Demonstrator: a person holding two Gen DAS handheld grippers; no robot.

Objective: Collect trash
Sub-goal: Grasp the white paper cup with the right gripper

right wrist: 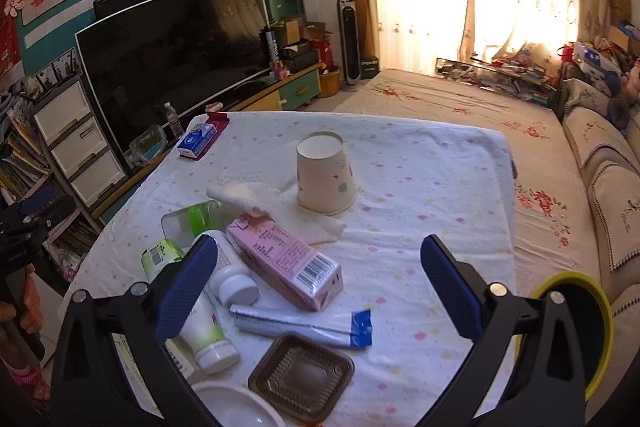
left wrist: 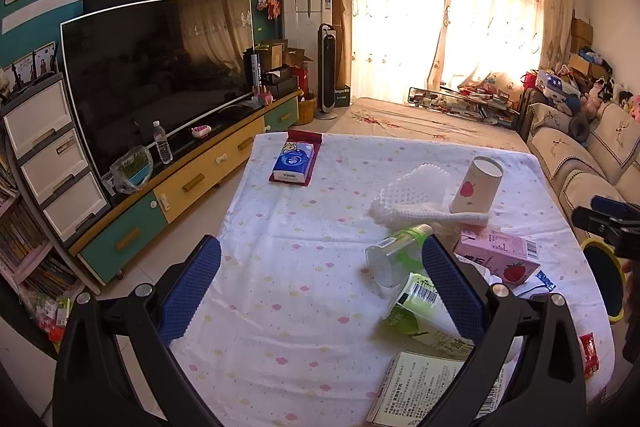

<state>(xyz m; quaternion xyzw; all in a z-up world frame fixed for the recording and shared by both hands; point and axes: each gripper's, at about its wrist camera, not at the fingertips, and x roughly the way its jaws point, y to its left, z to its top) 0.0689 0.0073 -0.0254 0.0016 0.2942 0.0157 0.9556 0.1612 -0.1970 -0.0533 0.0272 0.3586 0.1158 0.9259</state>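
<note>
Trash lies on a table with a white spotted cloth [left wrist: 280, 267] [right wrist: 420, 187]. An upturned paper cup [left wrist: 476, 185] [right wrist: 325, 173] stands on crumpled white tissue [left wrist: 412, 195] [right wrist: 248, 195]. Nearer are a pink strawberry carton [left wrist: 500, 255] [right wrist: 288, 263], a clear bottle with a green cap [left wrist: 396, 255] [right wrist: 192, 221], green-labelled tubes [left wrist: 416, 303] [right wrist: 204, 327], a foil sachet [right wrist: 304, 325], a brown plastic tray [right wrist: 302, 377] and a printed box [left wrist: 432, 387]. My left gripper [left wrist: 320, 291] is open, left of the pile. My right gripper [right wrist: 320, 287] is open above the carton and sachet.
A tissue pack [left wrist: 294, 159] [right wrist: 198, 141] lies at the table's far left corner. A yellow-rimmed black bin [right wrist: 572, 331] [left wrist: 604, 279] sits at the table's right edge. A TV stand [left wrist: 192, 183] runs along the left; a sofa [right wrist: 600, 163] stands on the right.
</note>
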